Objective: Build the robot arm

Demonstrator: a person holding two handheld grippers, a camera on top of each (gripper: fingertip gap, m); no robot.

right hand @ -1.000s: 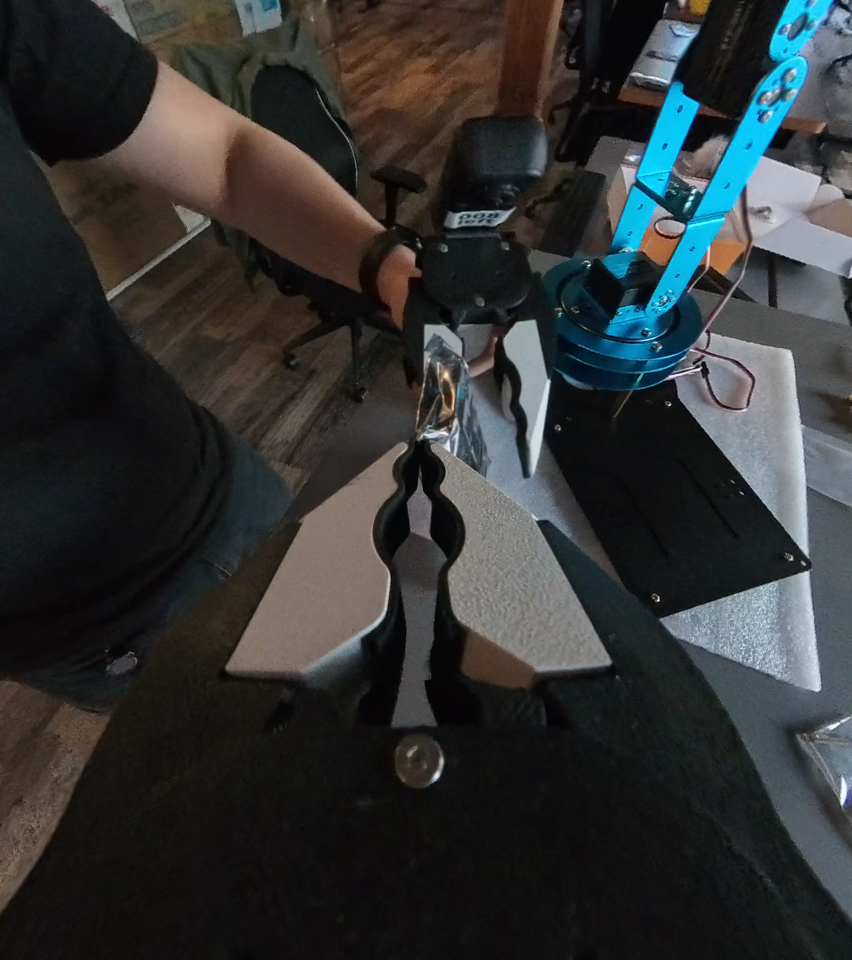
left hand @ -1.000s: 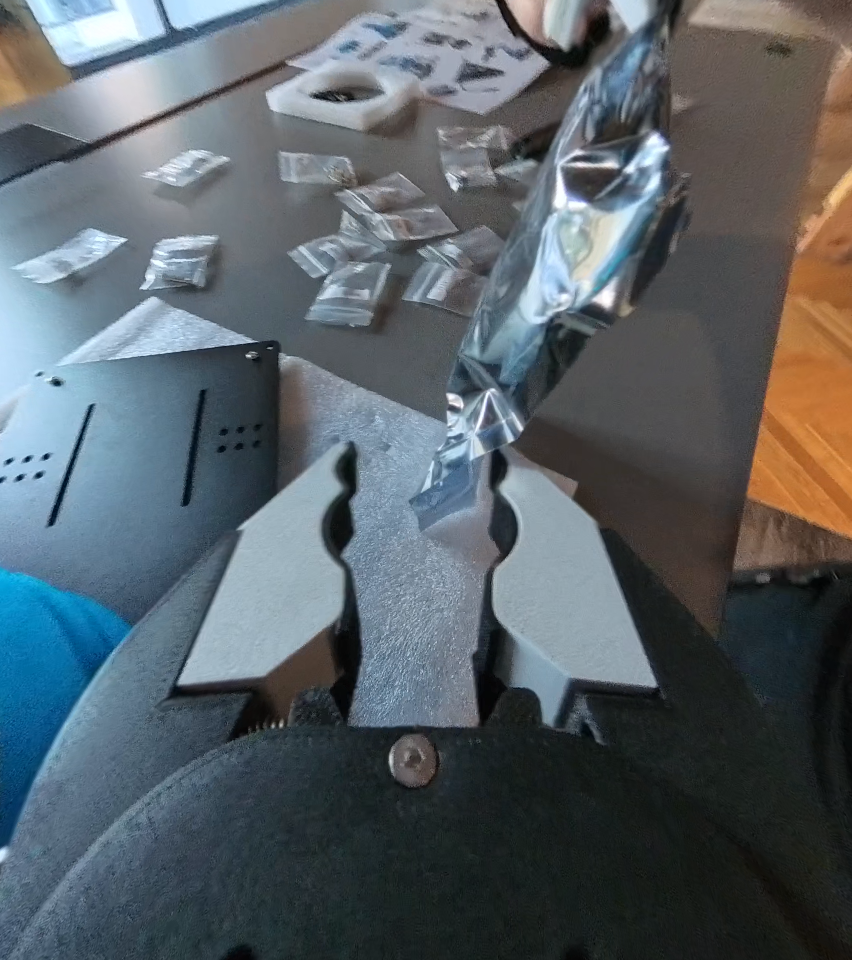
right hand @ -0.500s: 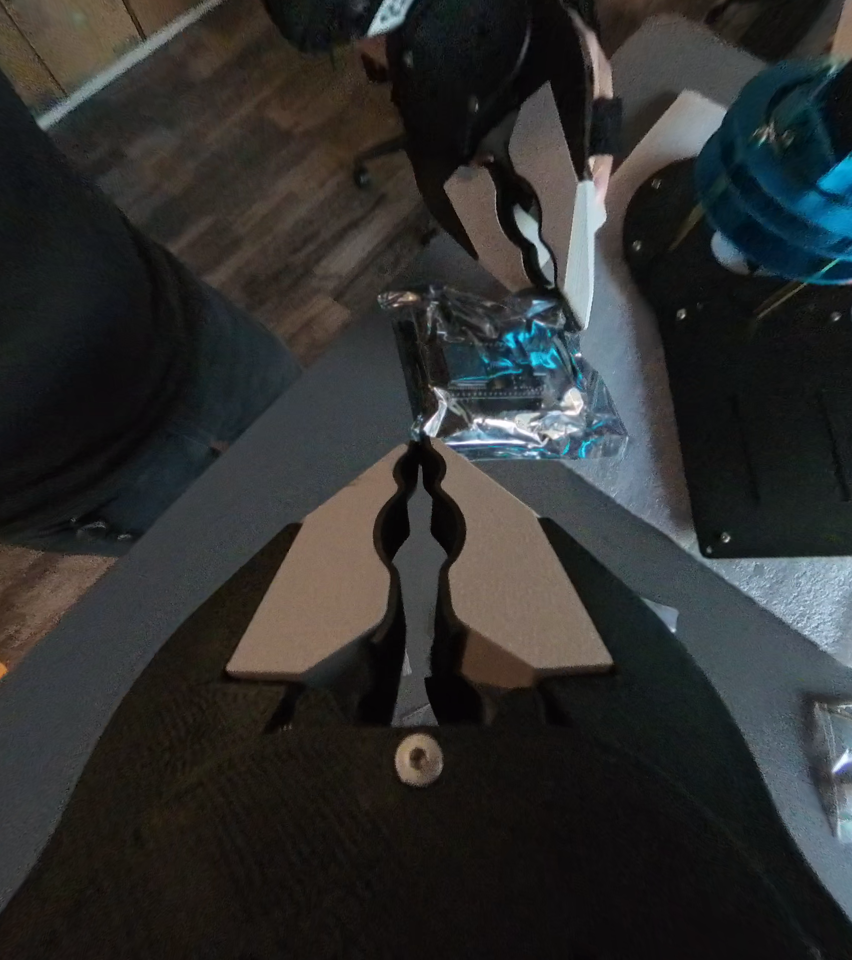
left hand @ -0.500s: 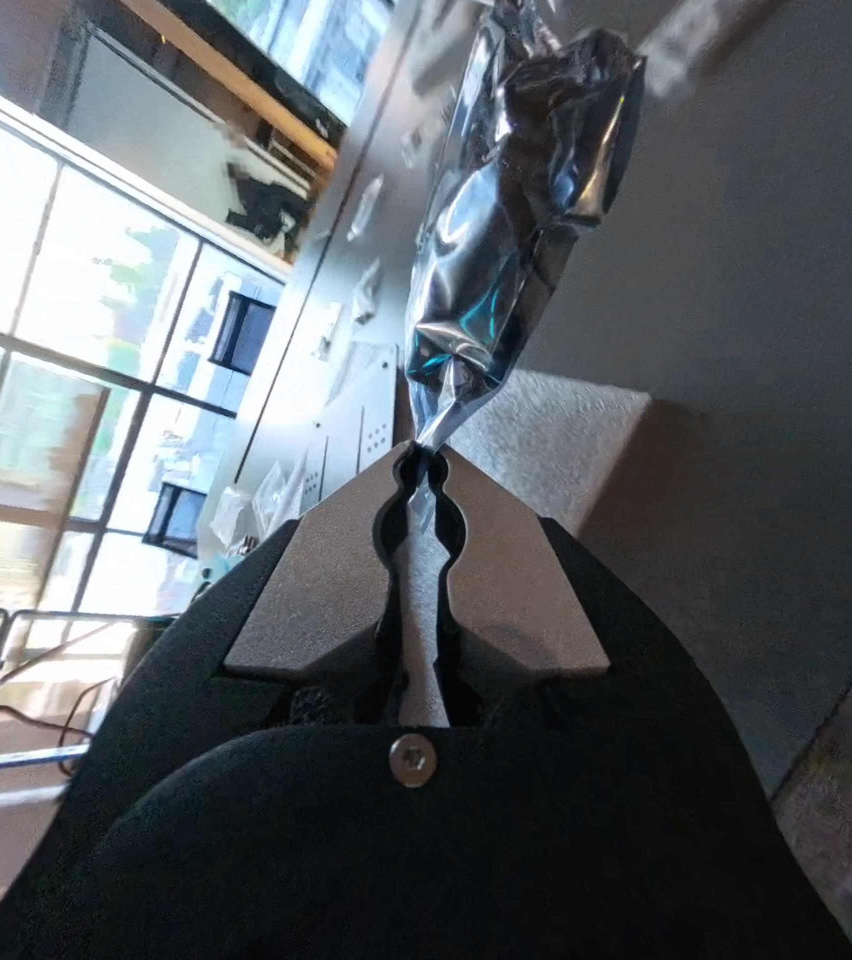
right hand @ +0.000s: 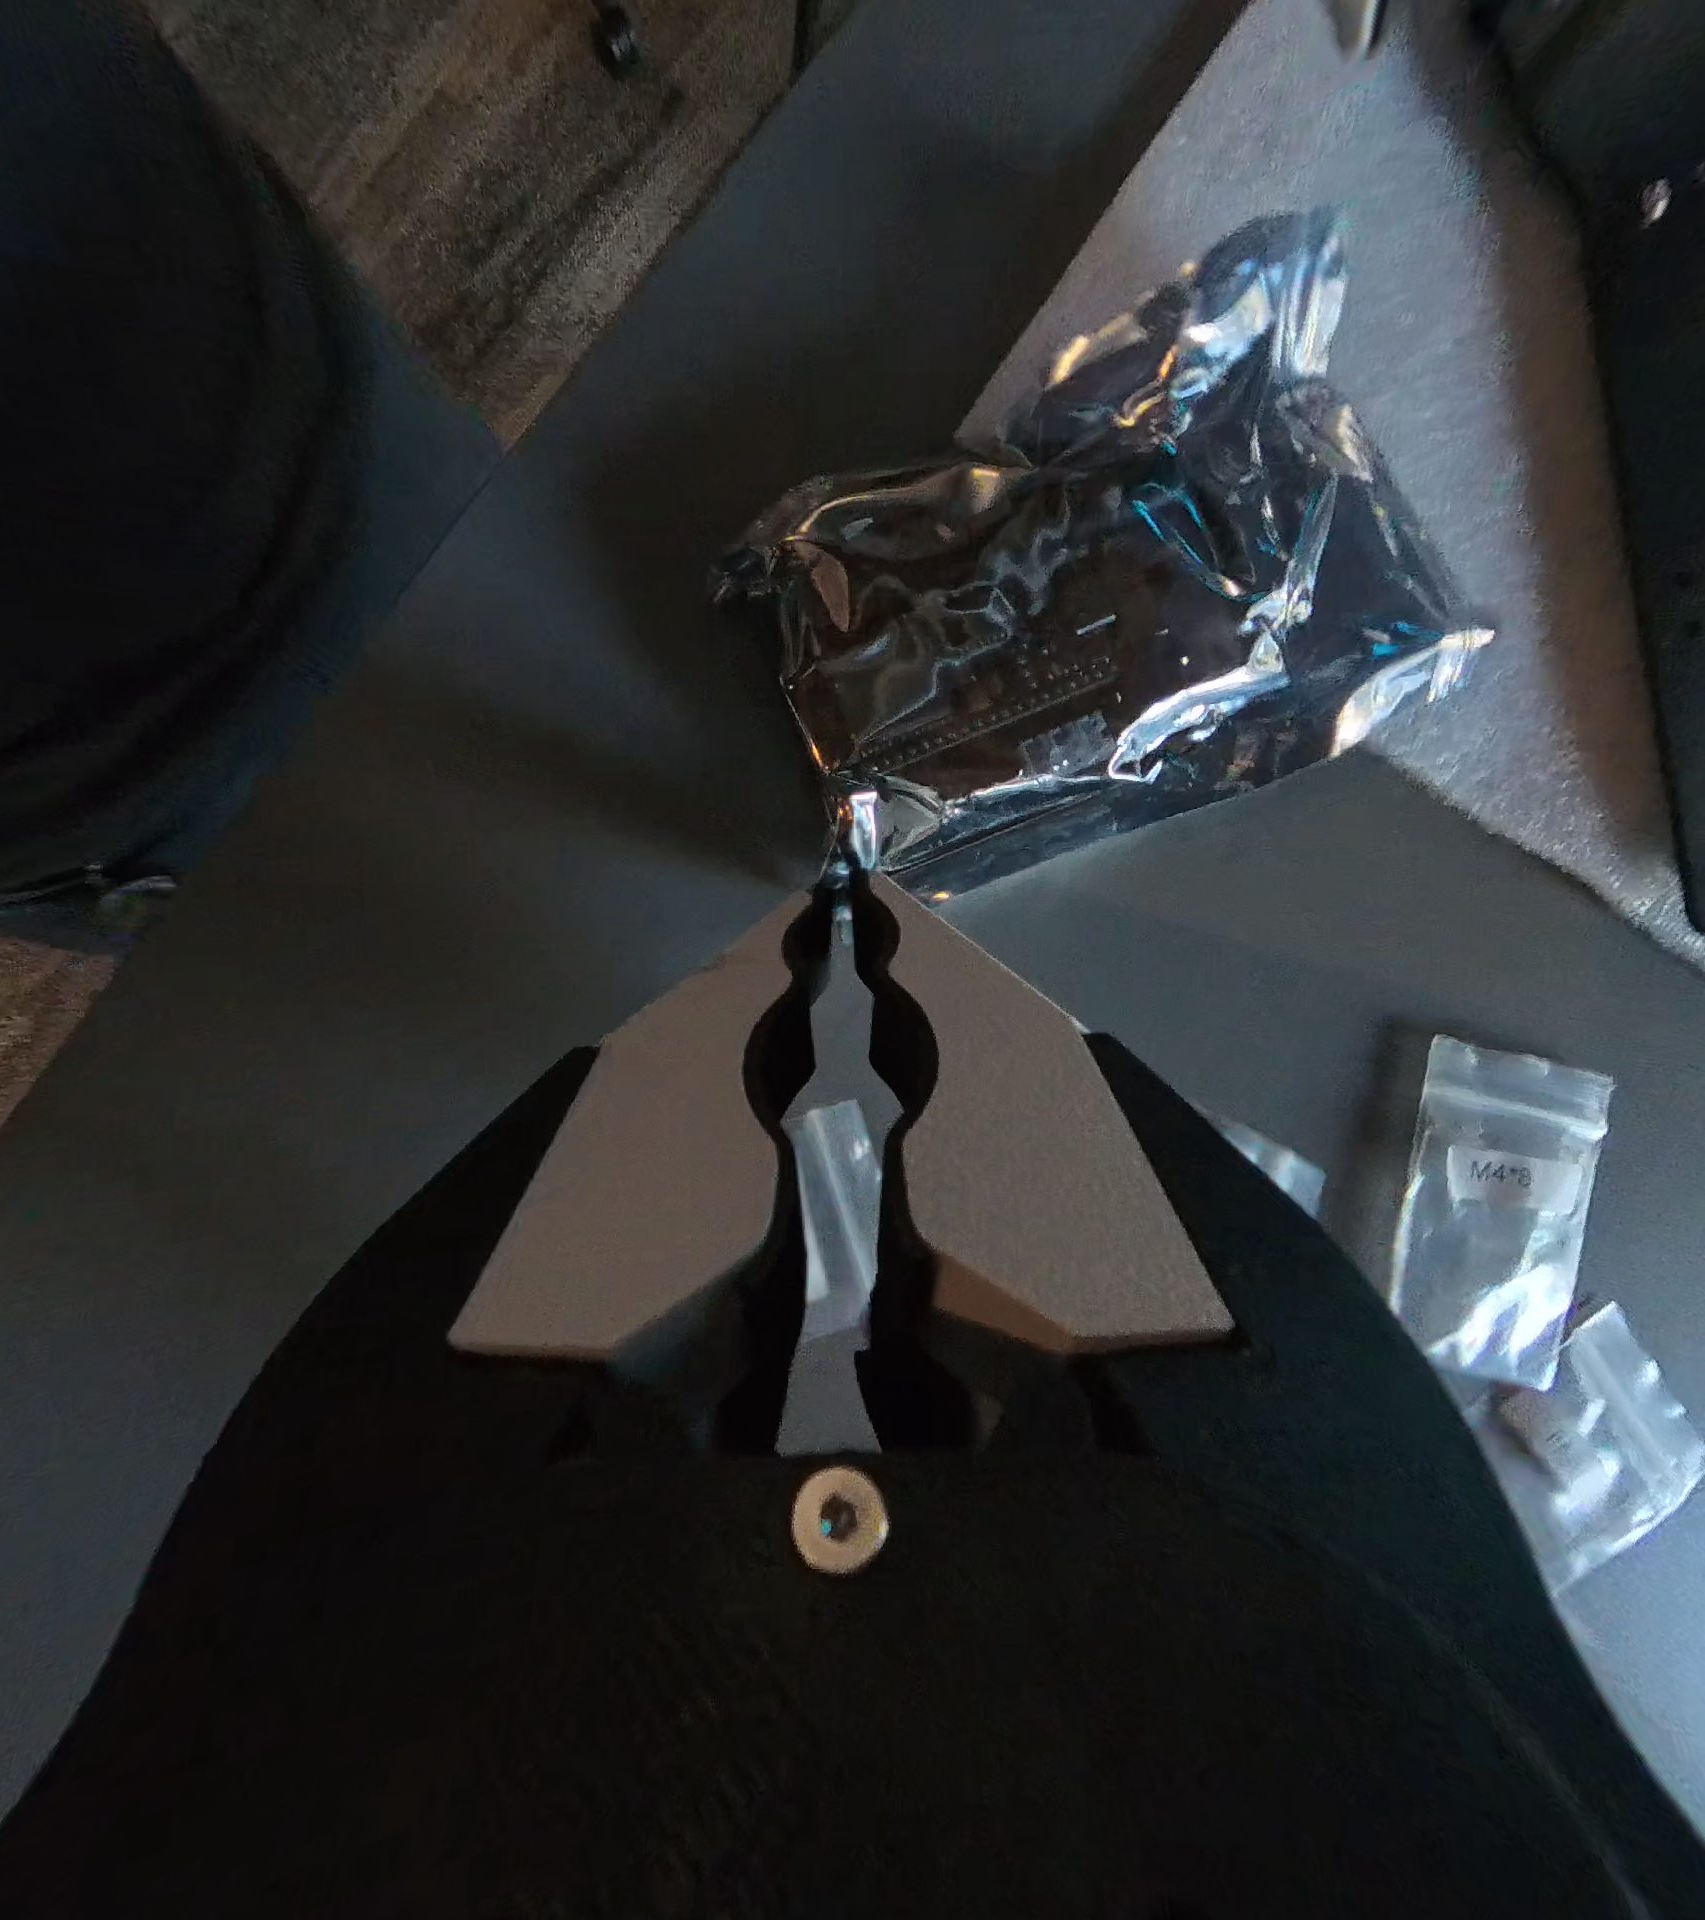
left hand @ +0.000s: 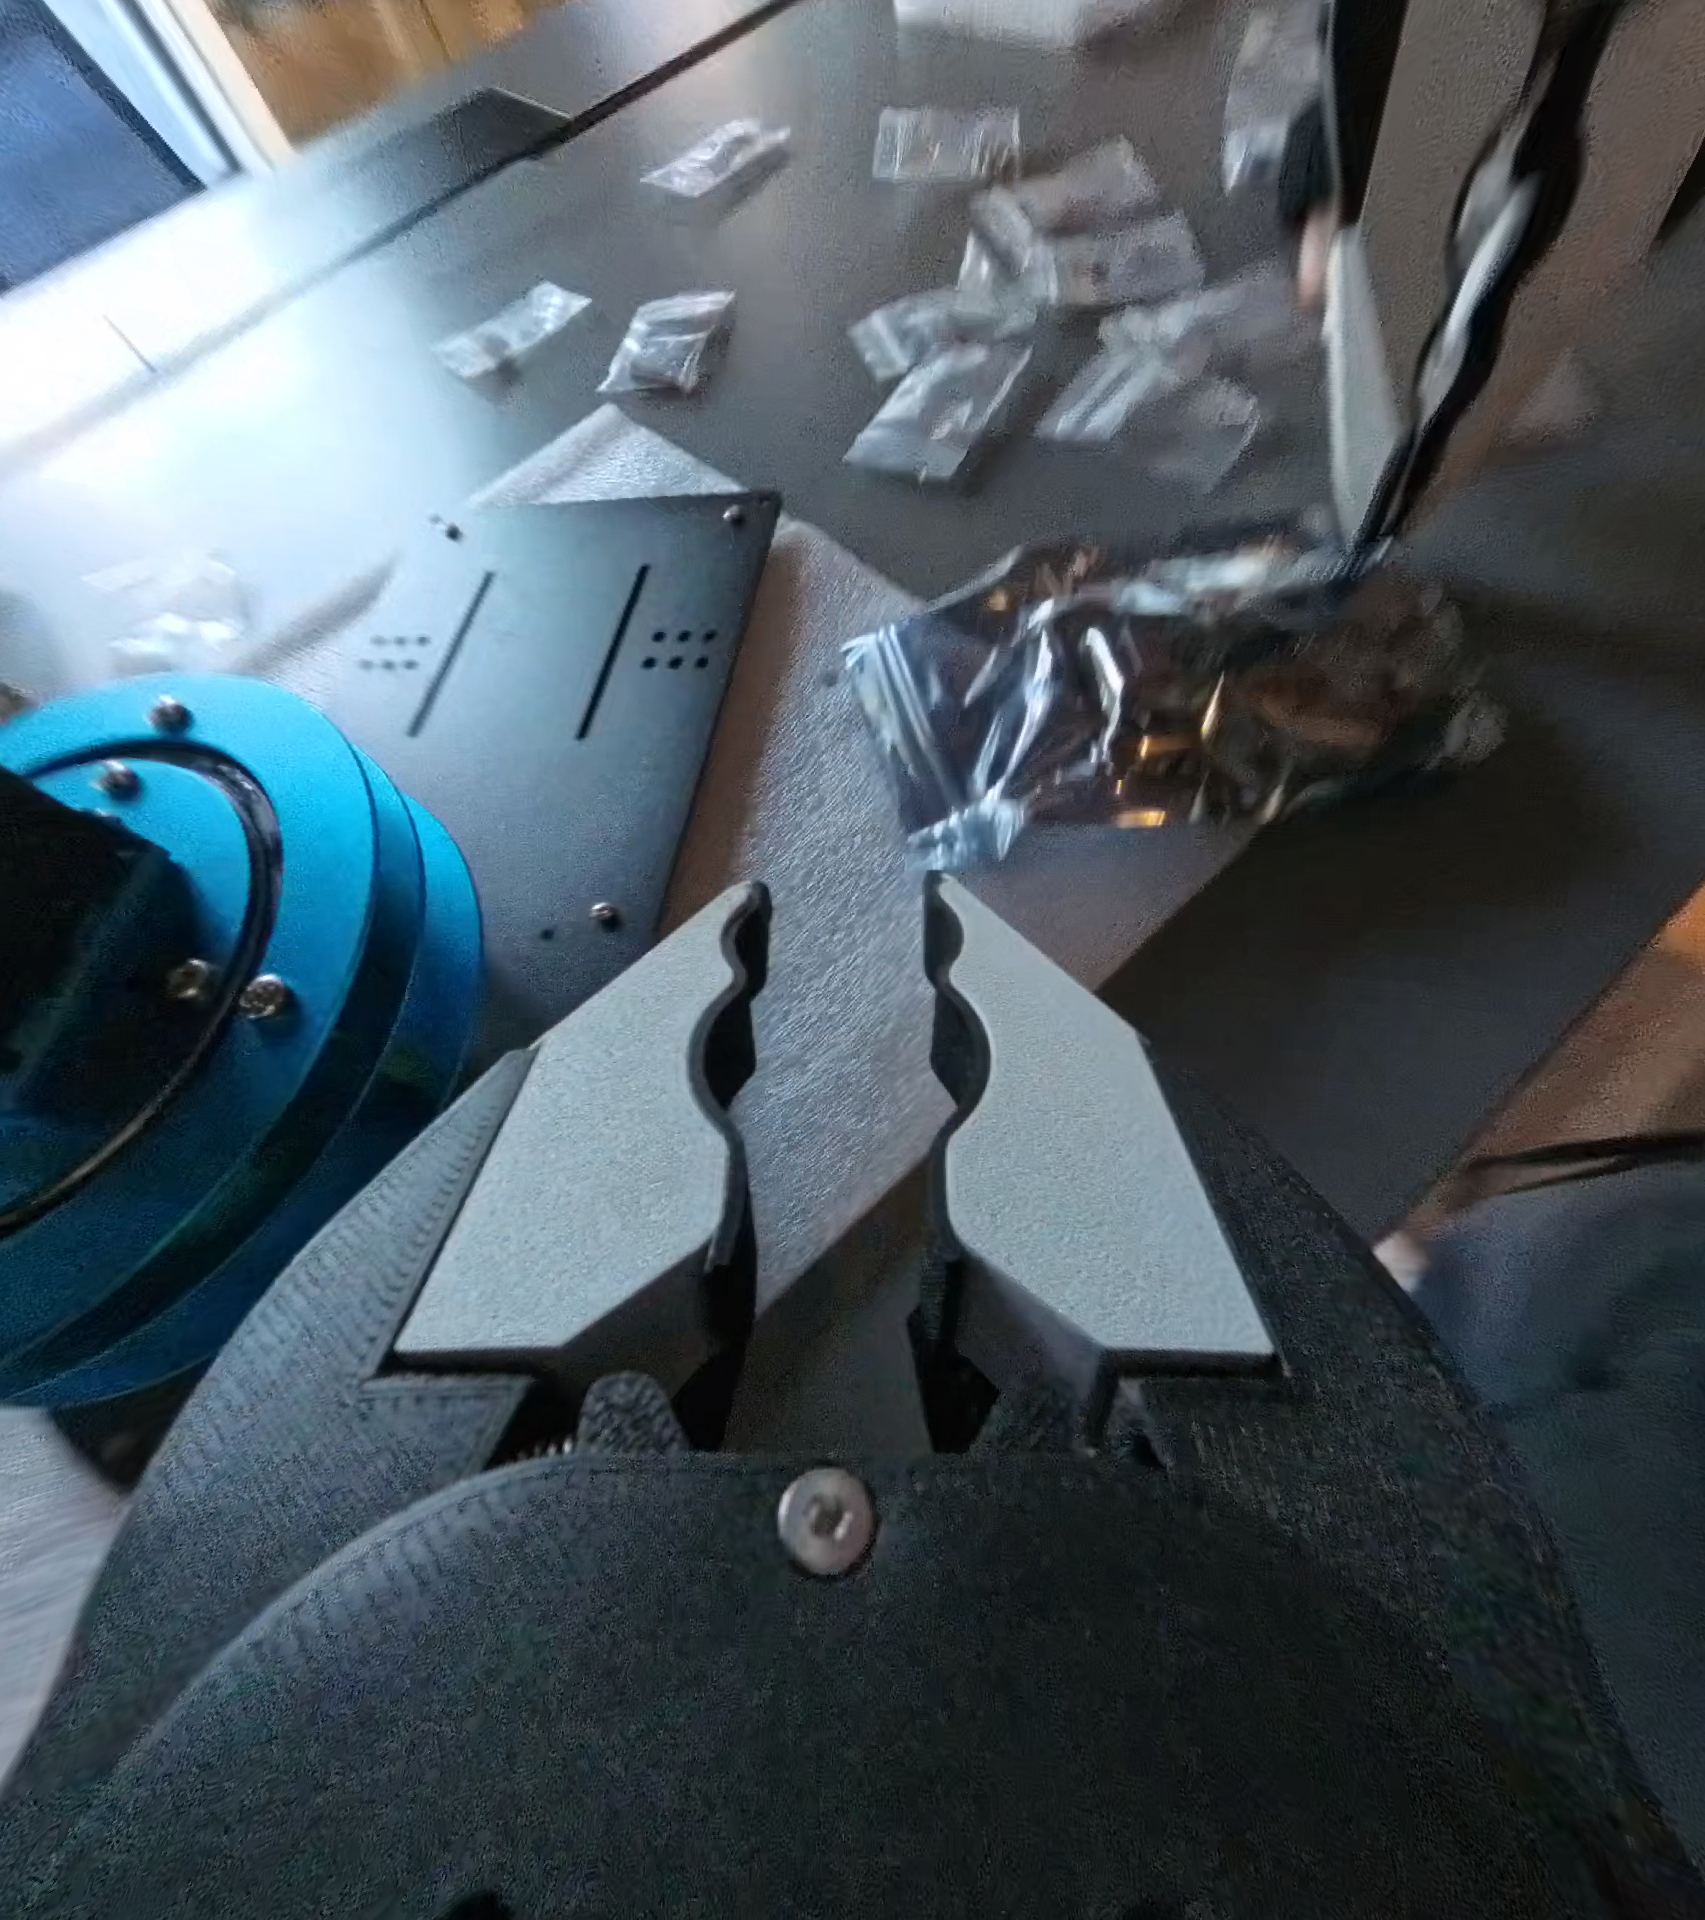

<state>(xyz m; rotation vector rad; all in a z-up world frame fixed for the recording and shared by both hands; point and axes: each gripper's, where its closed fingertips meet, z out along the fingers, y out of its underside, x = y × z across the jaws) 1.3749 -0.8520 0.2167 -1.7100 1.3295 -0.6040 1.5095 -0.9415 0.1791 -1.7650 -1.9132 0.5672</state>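
**Silver bag pinched at one corner by right gripper; left gripper open and empty**

The right gripper [right hand: 850,896] has its tips closed on a corner of the crinkled silver bag [right hand: 1087,644], which otherwise lies partly on the grey table [right hand: 536,748] and partly on the white foam sheet [right hand: 1274,187] — a circuit board appears to show through the film. The left gripper [left hand: 843,914] stands parted over the foam, holding nothing, the bag just beyond its tips.

Left of it: a black slotted plate [left hand: 557,675] and a blue round base [left hand: 204,935]. Small clear packets [left hand: 941,416] lie scattered on the far table. Wood flooring shows beyond the table edge.
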